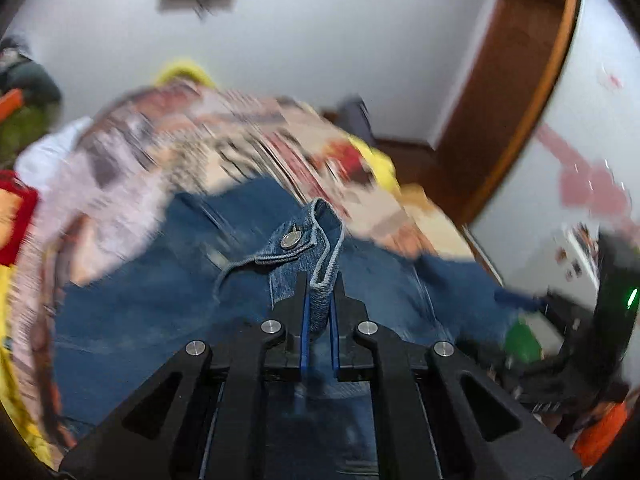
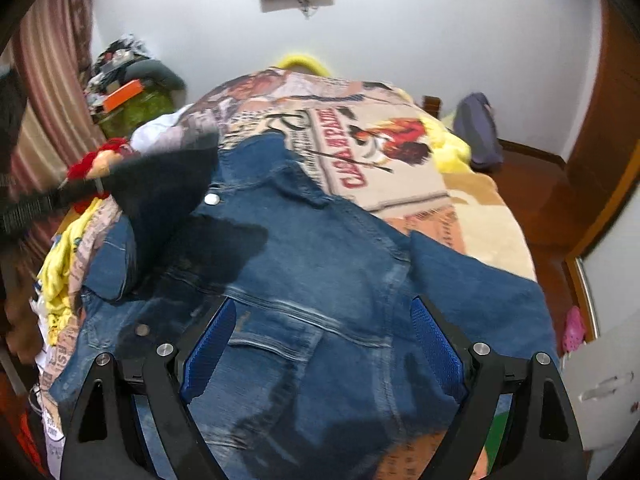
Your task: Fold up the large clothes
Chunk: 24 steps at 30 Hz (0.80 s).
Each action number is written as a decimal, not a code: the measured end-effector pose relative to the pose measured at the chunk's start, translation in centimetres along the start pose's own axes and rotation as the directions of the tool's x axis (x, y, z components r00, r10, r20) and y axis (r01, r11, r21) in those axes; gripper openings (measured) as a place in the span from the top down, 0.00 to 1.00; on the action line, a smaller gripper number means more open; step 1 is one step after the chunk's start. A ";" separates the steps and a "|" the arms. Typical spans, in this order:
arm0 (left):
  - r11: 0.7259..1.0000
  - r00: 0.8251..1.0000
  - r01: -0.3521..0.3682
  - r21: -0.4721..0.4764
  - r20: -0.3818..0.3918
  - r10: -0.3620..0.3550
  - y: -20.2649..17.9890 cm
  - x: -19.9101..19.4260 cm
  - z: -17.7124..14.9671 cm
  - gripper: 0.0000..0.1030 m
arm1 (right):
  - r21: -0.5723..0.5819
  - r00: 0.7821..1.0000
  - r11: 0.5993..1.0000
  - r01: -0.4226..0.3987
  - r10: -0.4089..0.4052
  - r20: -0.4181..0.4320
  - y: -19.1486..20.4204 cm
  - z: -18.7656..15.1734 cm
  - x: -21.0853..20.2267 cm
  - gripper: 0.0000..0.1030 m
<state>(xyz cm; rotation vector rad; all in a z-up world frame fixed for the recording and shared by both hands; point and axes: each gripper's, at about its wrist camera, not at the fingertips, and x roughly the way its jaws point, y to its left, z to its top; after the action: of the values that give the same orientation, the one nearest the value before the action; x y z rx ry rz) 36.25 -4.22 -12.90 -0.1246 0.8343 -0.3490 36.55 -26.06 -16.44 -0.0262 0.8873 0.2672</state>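
Blue denim jacket point(image 2: 320, 280) lies spread on a printed bedspread point(image 2: 380, 160), its lower hem cut off by the frame. Left gripper point(image 1: 319, 288) is clamped on a buttoned denim edge; the background there is motion-blurred. Right gripper point(image 2: 324, 356) hovers above the jacket, fingers wide apart, gripping nothing. In the right wrist view the left gripper is a dark blur.

On the printed blanket point(image 2: 384, 168) spread over the bed, red capitals run sideways; they look like "CASA", the following letters being too unclear to read
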 end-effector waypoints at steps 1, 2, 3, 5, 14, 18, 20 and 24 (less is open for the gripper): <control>1.000 0.999 0.011 0.010 -0.032 -0.011 -0.5 1.0 -0.6 0.93 | 0.013 1.000 1.000 0.004 -0.004 -0.004 -0.5 -0.2 0.0 0.15; 0.999 0.997 0.023 0.021 -0.069 -0.022 -1.3 2.2 -1.3 0.93 | 0.031 1.000 0.999 0.008 -0.007 -0.011 -1.2 -0.5 0.1 0.15; 0.999 0.994 0.029 0.035 -0.104 -0.025 -2.0 3.2 -2.1 0.93 | 0.054 1.000 0.999 0.007 -0.006 -0.022 -1.8 -0.8 0.3 0.15; 0.998 0.987 0.039 0.049 -0.157 -0.031 -2.6 4.2 -3.2 0.93 | 0.088 0.999 0.996 -0.006 0.009 -0.039 -2.5 -1.1 0.5 0.15; 0.998 0.974 0.069 -0.014 -0.214 -0.071 -1.6 3.3 -4.4 0.44 | 0.123 0.998 0.991 -0.050 0.054 -0.031 -2.3 0.0 0.6 0.15; 0.998 0.991 -0.059 -0.009 -0.122 0.057 0.9 0.5 -4.6 0.40 | 0.111 0.993 0.989 -0.101 0.106 -0.043 -0.6 1.1 1.8 0.15; 0.993 0.988 -0.115 -0.021 -0.111 0.112 2.9 -0.6 -4.9 0.39 | 0.100 0.988 0.987 -0.127 0.135 -0.071 0.6 1.6 3.3 0.15; 0.968 0.964 -0.247 -0.047 -0.110 0.241 7.5 -2.6 -5.8 0.39 | 0.099 0.970 0.979 -0.179 0.192 -0.147 2.8 2.1 6.7 0.15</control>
<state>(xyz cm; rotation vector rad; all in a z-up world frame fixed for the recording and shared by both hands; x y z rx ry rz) 32.18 3.89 -16.77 -0.0586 0.9523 -0.0986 41.45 -21.66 -20.03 0.1172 1.0583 0.4062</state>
